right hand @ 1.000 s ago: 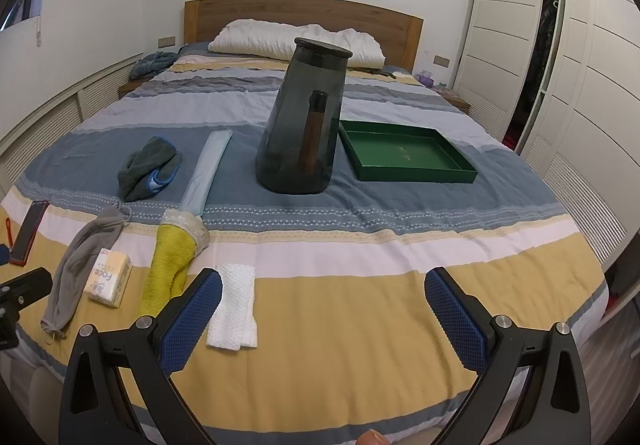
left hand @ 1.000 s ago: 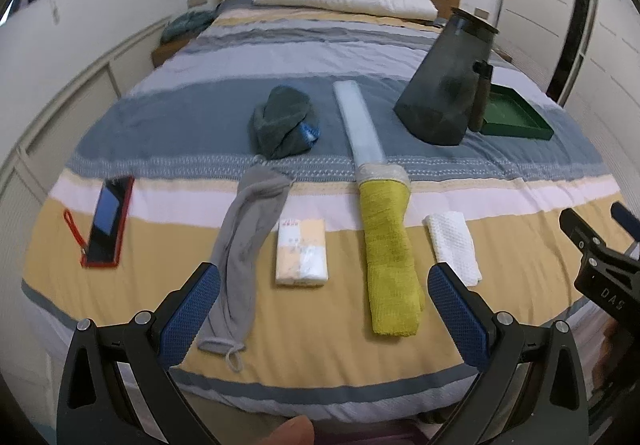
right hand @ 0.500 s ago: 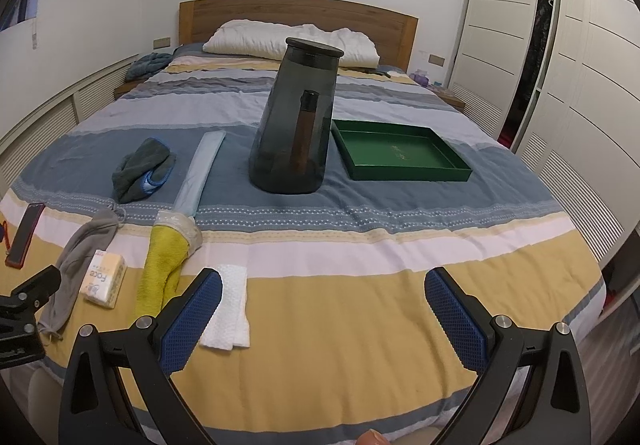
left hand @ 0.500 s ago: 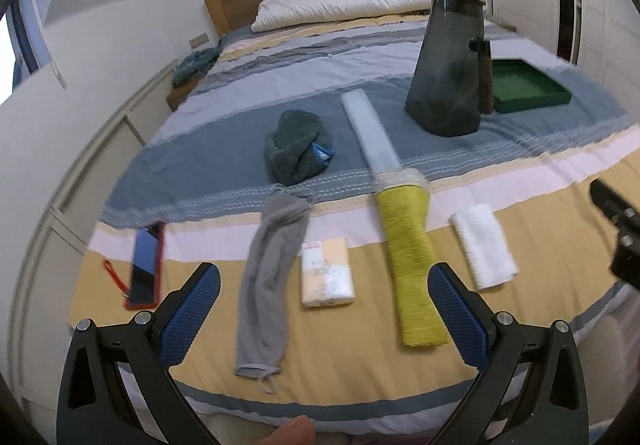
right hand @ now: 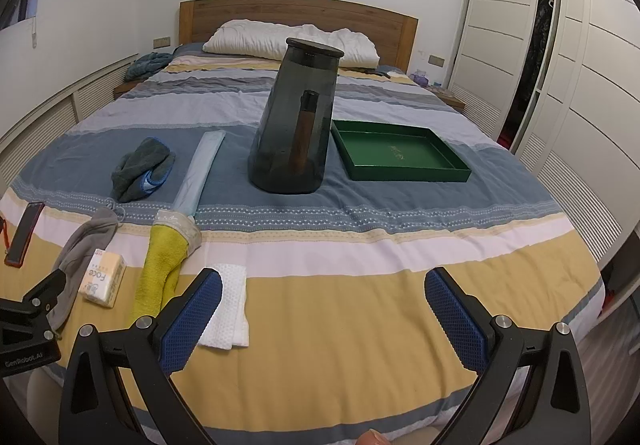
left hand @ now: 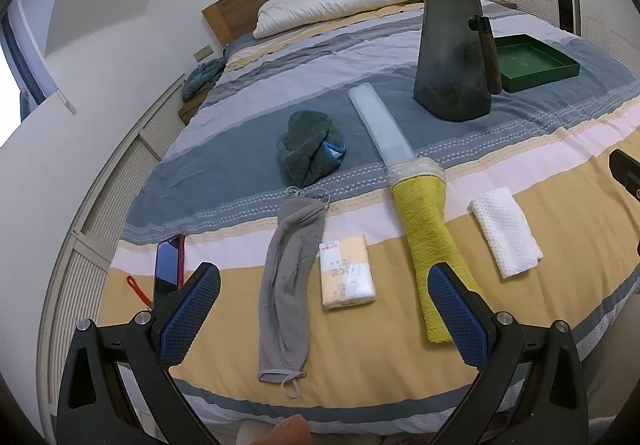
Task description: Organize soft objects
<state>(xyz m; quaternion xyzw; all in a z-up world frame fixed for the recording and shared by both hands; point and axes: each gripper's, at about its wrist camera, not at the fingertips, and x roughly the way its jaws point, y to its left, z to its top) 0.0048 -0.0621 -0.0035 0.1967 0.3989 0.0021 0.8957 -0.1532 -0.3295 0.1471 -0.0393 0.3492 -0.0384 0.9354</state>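
With your left gripper (left hand: 324, 321) and right gripper (right hand: 322, 319) both spread wide and empty over the striped bed (right hand: 360, 285), drop the left onto the long grey fabric sleeve (left hand: 290, 277) at the near edge, pinching mid-length so neither end drags.

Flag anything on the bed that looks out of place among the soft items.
The red-cased phone near the bed's left edge and the tall dark smoked pitcher beside the green tray are hard objects among cloths. Nothing looks spilled or damaged.
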